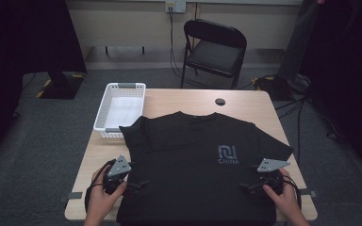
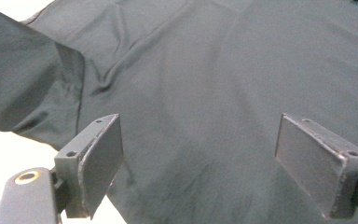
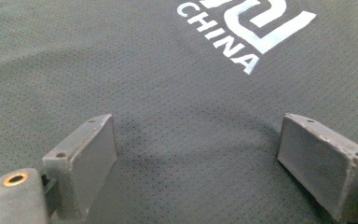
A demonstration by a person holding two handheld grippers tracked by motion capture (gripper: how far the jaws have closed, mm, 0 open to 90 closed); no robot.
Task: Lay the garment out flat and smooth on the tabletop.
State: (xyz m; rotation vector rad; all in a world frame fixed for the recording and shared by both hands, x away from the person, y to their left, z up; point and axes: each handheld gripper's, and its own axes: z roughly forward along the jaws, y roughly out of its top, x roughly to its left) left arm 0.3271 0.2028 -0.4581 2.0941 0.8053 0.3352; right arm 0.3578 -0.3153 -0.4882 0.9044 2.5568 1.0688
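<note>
Black T-shirt [image 1: 193, 155] lies flat, front up, across the wooden table [image 1: 259, 101], collar toward the far edge, hem at the person's side. Grey logo w/ "CHINA" [image 1: 228, 155] sits on the chest, nearer the right gripper. Left sleeve spreads out just beside a white plastic basket [image 1: 120, 109] at the table's far-left corner.

Left gripper [image 1: 133, 184] held at the shirt's left edge near the hem; jaws spread wide, nothing between them but cloth below, seen in the left gripper view [image 2: 199, 158]. Right gripper [image 1: 250, 185] at the shirt's right side, jaws likewise wide apart over the fabric [image 3: 196, 161], logo print just ahead. Can't tell if the pads touch the cloth.

Black folding chair [image 1: 214, 49] stands beyond the table.
</note>
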